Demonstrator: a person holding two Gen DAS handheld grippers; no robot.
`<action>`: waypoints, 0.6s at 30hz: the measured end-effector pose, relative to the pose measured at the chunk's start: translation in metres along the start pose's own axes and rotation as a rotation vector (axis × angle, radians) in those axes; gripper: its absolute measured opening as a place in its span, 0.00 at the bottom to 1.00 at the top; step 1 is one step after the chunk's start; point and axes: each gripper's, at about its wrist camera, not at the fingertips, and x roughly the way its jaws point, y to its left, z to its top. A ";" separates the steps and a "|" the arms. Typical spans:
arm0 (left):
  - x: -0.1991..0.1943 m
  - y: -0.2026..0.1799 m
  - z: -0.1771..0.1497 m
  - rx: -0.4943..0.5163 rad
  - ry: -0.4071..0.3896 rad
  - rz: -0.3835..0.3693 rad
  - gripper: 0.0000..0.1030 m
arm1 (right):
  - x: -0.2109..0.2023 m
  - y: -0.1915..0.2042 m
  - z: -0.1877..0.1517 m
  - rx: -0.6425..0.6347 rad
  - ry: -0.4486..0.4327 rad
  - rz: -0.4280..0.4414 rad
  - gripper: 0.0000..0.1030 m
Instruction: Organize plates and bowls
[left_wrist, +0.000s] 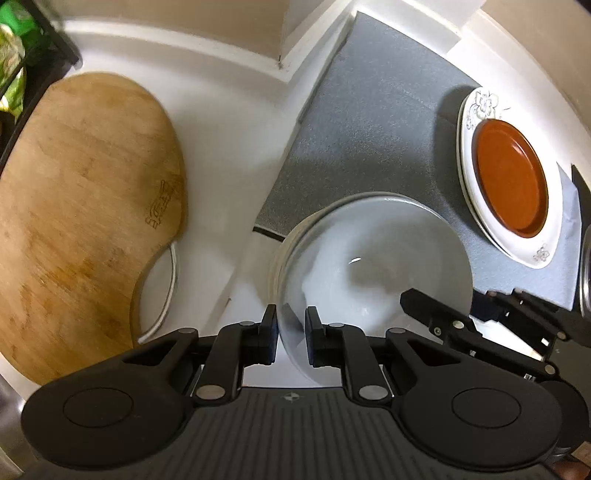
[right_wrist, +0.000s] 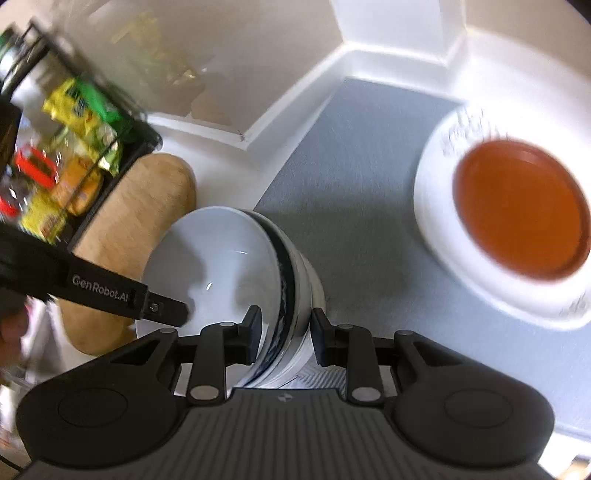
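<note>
A stack of white bowls (left_wrist: 369, 266), the top one with a dark blue band outside (right_wrist: 214, 251), sits at the near edge of a grey mat (left_wrist: 369, 122). My left gripper (left_wrist: 291, 332) points straight down and is shut on the top bowl's rim. On the opposite side, my right gripper (right_wrist: 286, 328) is shut across the stacked rims. Each gripper shows in the other's view: the right gripper (left_wrist: 461, 325) and the left gripper (right_wrist: 162, 306). Further right on the mat (right_wrist: 351, 166), an orange-brown plate (left_wrist: 511, 181) (right_wrist: 521, 206) lies on stacked white flowered plates (left_wrist: 476, 107) (right_wrist: 436, 206).
A wooden cutting board (left_wrist: 85, 206) (right_wrist: 147, 206) lies left of the bowls on the white counter. Behind it stands a black rack (right_wrist: 74, 147) with snack packets. A wall corner (left_wrist: 284, 62) juts in behind the mat. A person's hand (right_wrist: 11, 325) is at the left edge.
</note>
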 end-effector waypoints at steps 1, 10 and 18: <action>0.001 0.000 -0.001 0.007 -0.012 0.001 0.15 | 0.000 0.001 -0.001 -0.014 -0.010 -0.013 0.34; -0.012 0.006 -0.007 0.035 -0.144 -0.018 0.16 | -0.021 -0.015 -0.002 0.096 -0.176 0.020 1.00; -0.033 0.012 0.012 0.131 -0.281 -0.056 0.09 | -0.018 -0.036 0.000 0.198 -0.264 0.097 0.34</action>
